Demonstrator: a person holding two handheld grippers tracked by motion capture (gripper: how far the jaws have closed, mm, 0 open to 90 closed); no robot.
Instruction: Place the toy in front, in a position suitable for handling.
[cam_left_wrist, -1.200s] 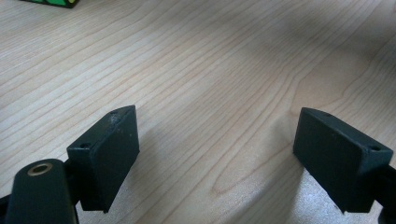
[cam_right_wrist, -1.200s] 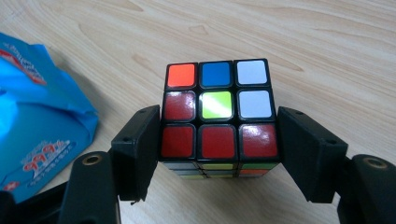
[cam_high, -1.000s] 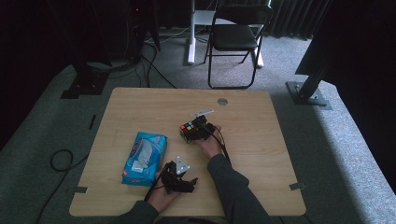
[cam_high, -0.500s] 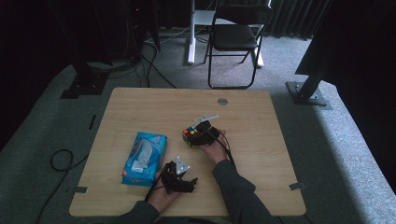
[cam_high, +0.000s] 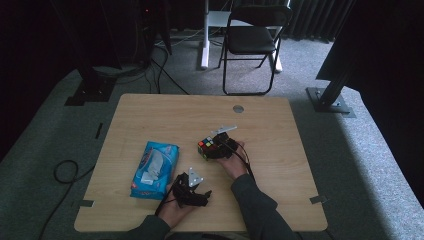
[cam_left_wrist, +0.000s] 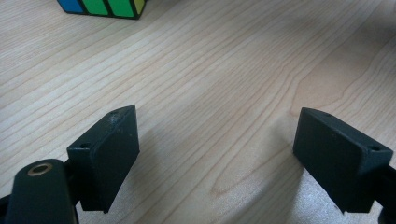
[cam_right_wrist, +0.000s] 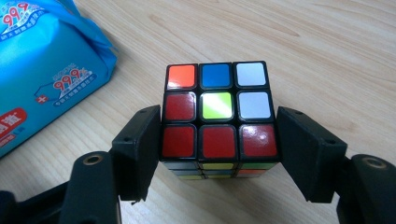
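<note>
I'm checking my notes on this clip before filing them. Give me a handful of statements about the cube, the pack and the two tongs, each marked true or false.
1. The cube sits between the jaws of the right tongs. True.
2. The left tongs grip the blue pack. False: their jaws stand wide apart over bare table, with nothing between them.
3. The cube's top face has a green centre square. True.
4. The pack lies on top of the cube. False: it lies flat on the table, apart from the cube, on the side of the person's left hand.
5. The cube's top row nearest the right tongs is all white. False: it is red.
</note>
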